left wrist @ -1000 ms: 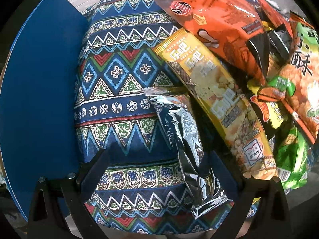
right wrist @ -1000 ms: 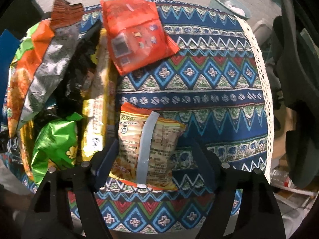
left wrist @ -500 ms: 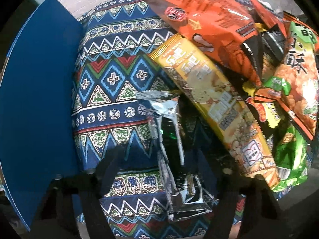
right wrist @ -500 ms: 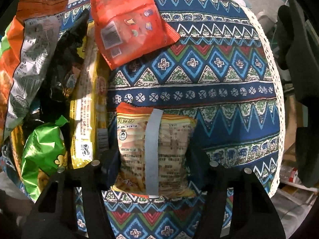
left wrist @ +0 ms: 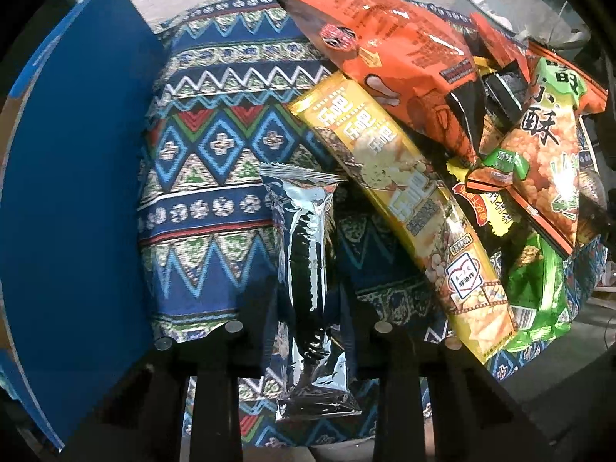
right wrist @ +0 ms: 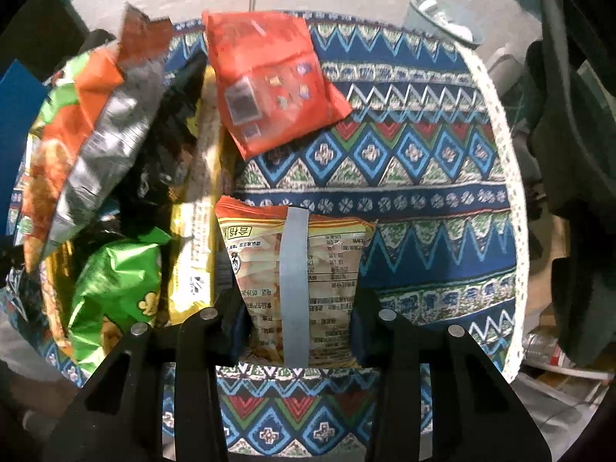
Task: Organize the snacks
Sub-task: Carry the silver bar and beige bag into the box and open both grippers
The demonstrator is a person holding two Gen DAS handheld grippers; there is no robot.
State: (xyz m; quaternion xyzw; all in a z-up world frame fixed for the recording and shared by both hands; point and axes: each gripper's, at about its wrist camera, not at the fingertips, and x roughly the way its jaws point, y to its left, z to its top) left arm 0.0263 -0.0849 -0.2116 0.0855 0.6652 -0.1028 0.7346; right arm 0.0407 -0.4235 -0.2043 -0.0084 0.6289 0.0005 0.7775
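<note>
My left gripper (left wrist: 306, 300) is shut on a silver foil snack packet (left wrist: 308, 254), squeezed narrow and held above the patterned tablecloth (left wrist: 215, 161). To its right lies a heap of snacks: a long yellow bag (left wrist: 404, 200), a big orange bag (left wrist: 400, 57) and a green bag (left wrist: 539, 288). My right gripper (right wrist: 298, 312) is shut on a pale orange-topped snack bag with a grey seam strip (right wrist: 296, 281), held just over the cloth (right wrist: 415, 161). A red packet (right wrist: 269, 81) lies beyond it, and the heap, with a green bag (right wrist: 115, 288), is on its left.
A blue board (left wrist: 73, 177) stands along the left of the table in the left wrist view. The white lace edge of the cloth (right wrist: 512, 208) marks the table's right rim. A grey bin (right wrist: 446, 19) and a dark chair (right wrist: 569, 154) stand beyond that rim.
The left gripper closed from wide open onto the silver packet, crushing it narrow, and lifted it. The right gripper closed onto the pale bag and drew back a little.
</note>
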